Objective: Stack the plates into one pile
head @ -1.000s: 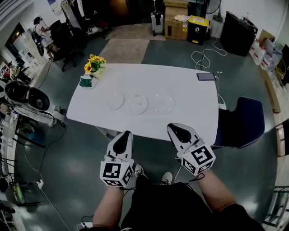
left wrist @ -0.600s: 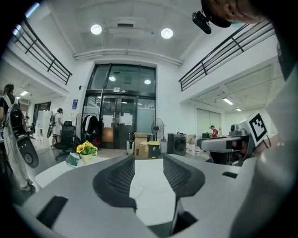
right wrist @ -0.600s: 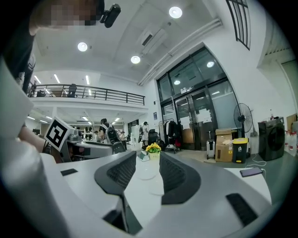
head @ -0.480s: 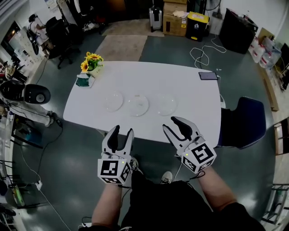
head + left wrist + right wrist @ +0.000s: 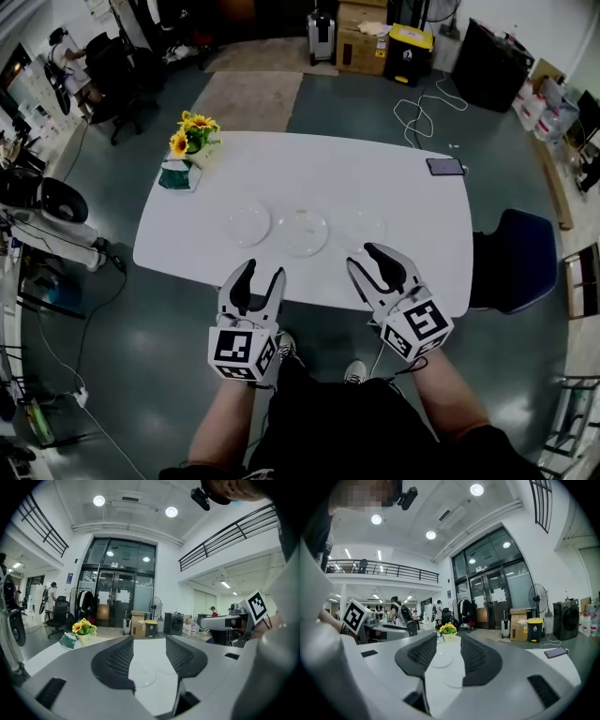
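Note:
Three clear plates lie in a row on the white table [image 5: 281, 178]: left plate [image 5: 248, 223], middle plate [image 5: 302, 232], right plate [image 5: 367, 228]. My left gripper [image 5: 262, 272] hangs at the table's near edge, short of the left and middle plates. Its jaws have just been opening and hold nothing. My right gripper [image 5: 366, 258] reaches over the near edge just before the right plate, open after parting its jaws, also with nothing in it. The left gripper view shows a plate [image 5: 143, 674] ahead between the jaws. Two plates [image 5: 440, 660] [image 5: 452, 679] lie ahead in the right gripper view.
A pot of sunflowers [image 5: 194, 139] and a green object [image 5: 176, 173] sit at the table's far left corner. A phone [image 5: 443, 166] lies at the far right corner. A blue chair [image 5: 520, 262] stands to the right of the table.
Both grippers went from shut to open. Both moved forward from below the table's near edge up to that edge, closer to the plates.

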Demonstrator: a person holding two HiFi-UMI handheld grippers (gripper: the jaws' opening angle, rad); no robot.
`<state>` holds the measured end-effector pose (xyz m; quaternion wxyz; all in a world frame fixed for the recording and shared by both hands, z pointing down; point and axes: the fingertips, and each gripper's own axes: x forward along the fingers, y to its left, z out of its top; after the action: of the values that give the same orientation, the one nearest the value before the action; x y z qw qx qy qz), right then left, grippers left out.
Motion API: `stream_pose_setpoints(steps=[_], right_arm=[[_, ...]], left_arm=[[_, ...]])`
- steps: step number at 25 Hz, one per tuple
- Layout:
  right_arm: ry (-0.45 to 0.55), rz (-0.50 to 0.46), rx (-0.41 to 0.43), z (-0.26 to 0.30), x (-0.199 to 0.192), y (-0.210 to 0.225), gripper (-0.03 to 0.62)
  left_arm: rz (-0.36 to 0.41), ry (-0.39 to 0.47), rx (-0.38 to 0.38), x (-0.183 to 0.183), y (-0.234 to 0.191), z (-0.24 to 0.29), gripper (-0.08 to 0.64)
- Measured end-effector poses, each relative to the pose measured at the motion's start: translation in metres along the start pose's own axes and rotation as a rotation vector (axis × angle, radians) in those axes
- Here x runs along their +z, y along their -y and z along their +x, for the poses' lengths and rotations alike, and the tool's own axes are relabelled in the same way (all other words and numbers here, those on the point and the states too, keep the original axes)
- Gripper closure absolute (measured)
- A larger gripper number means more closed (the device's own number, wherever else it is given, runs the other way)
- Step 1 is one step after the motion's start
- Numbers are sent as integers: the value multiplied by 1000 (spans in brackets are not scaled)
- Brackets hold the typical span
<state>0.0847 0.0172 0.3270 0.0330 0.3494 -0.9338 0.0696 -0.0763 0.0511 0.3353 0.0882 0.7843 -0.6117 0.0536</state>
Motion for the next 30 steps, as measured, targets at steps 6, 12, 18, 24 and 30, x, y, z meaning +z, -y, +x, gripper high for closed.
stream_pose_setpoints(steps=[6,12,18,24,30], right_arm=[[-12,7,-26,46,0,-13,425],[-22,8,-37,91,3,-30,425],[-33,4,-52,131,6,-49,425],[-36,6,-72,163,1,-66,425],[-48,10,-79,194,-7,-82,425]], left_arm=[[-11,-15,-21,-2,-47,12,342],[-24,-23,-27,-2,-97,20,341],[-35,-29,-29,-3,-143,23,341],[-32,-40,-48,-8,-181,26,341],[-27,-50,-57,-15,-215,33,341]])
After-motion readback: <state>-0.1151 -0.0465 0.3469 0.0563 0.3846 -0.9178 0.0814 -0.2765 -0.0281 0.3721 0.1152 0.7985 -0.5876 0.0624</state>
